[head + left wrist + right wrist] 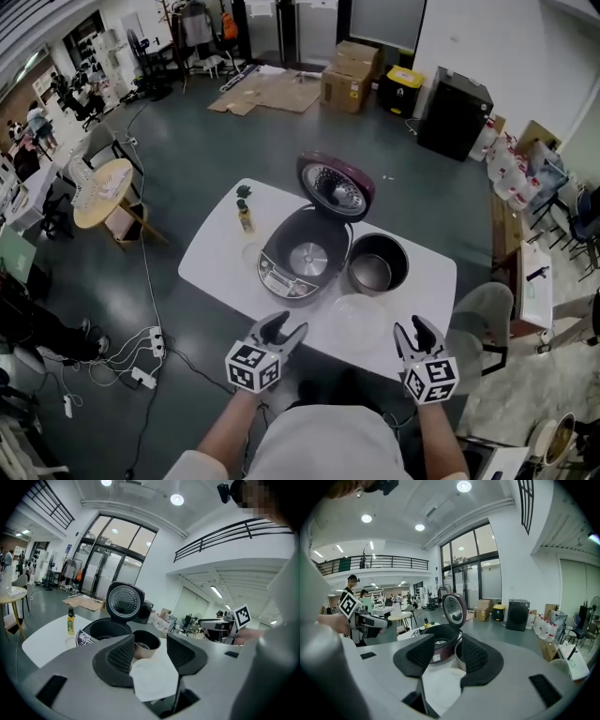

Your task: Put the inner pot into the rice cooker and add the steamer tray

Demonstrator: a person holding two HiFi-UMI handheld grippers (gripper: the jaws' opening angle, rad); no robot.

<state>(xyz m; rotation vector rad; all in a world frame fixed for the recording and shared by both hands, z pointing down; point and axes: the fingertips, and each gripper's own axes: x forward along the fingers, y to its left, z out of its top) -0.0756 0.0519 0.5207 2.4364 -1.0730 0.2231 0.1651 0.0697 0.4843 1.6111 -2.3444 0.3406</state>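
Inner pot [378, 265]: upright on worktop [217, 255], just right of open rice cooker [298, 261]. Clear steamer tray [356, 322] in front of the cooker, rightward. Left gripper [284, 328], right gripper [412, 328]: jaws apart, empty. Might tip or slip if pinched unevenly at the rim.

We hold both arms forward — left gripper [284, 330] and right gripper [413, 334] level, jaws apart, nothing gripped.

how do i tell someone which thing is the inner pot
On the white table, find the open maroon rice cooker. The inner pot stands just to its right. It is a dark, round, deep bowl, unlike the flat clear steamer tray in front of it.
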